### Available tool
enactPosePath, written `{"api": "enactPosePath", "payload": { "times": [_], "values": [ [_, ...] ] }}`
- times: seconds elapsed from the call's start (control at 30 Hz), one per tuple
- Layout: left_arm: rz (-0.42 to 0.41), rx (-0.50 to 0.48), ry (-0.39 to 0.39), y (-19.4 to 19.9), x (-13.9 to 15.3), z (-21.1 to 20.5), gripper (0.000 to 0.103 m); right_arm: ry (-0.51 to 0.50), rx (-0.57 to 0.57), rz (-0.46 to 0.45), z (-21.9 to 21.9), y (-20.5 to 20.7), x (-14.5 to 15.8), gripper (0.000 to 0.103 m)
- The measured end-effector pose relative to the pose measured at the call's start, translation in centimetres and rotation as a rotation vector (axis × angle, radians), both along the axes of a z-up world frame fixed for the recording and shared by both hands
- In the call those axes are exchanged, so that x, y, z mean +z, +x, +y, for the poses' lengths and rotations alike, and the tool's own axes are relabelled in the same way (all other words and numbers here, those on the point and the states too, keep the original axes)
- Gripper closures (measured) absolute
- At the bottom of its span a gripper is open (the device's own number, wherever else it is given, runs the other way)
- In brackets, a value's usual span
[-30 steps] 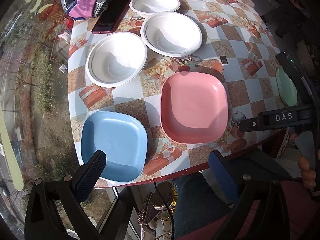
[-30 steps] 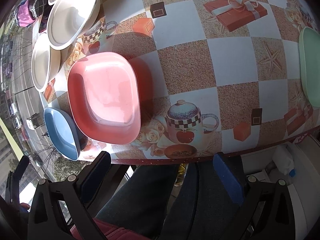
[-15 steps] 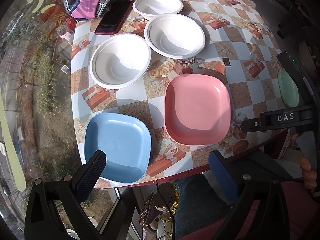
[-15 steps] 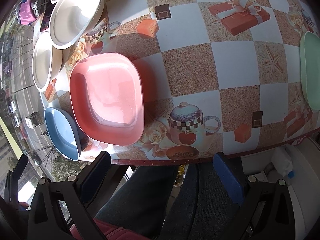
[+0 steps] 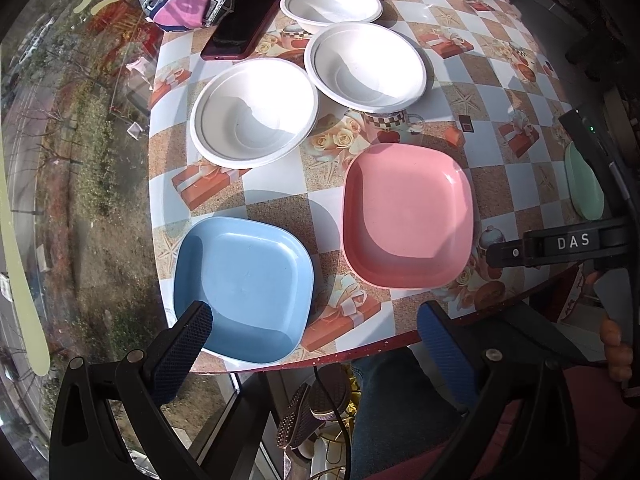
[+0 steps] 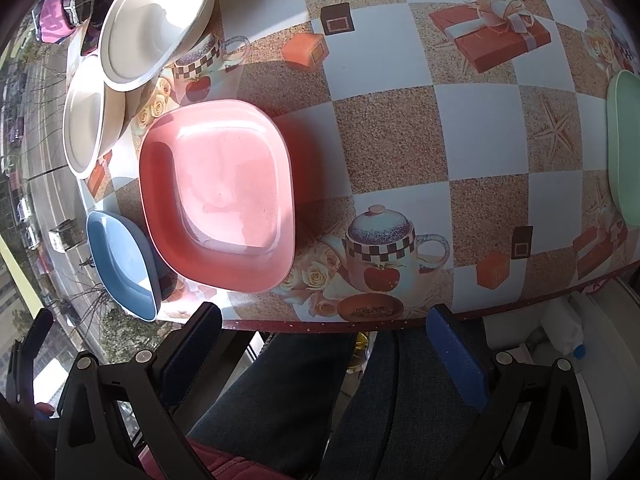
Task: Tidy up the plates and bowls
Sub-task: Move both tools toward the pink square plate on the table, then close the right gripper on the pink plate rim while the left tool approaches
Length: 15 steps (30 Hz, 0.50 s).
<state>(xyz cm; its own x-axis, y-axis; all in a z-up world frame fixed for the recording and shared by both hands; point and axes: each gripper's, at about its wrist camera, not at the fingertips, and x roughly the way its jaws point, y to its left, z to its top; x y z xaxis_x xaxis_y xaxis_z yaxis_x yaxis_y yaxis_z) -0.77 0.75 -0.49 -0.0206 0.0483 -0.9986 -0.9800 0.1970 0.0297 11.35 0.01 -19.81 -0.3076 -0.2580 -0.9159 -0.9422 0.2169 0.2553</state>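
Tablecloth (image 5: 276,196) edge beside blue plate (image 5: 244,288)

We see two square plates side by side at the table's (image 5: 472,80) near edge, the left plate (image 5: 244,288) beside the right plate (image 5: 408,216). Behind them stand three bowls: near bowl (image 5: 254,112), middle bowl (image 5: 366,66), far bowl (image 5: 330,2). A phone (image 5: 240,28) lies left of the far bowl. A third plate (image 6: 624,148) lies far right.
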Motion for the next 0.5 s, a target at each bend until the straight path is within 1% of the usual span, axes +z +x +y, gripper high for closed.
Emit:
{"api": "enactPosePath", "payload": {
  "times": [0.1,0.2,0.37,0.5],
  "values": [
    [0.007,0.006,-0.011,-0.2,-0.4,0.1,0.001,-0.003,0.005,-0.014,0.1,-0.1,-0.4,0.0],
    [0.017,0.021,-0.006,-0.7,-0.5,0.3,0.001,0.019,0.023,-0.04,0.4,-0.3,-0.7,0.0],
    [0.045,0.078,0.008,-2.3,-0.8,0.6,0.001,0.053,0.047,-0.086,0.9,-0.9,-1.2,0.0],
    [0.095,0.105,-0.016,-3.6,-1.5,0.1,0.001,0.046,0.07,-0.097,1.0,-1.8,-2.0,0.0]
  ]
}}
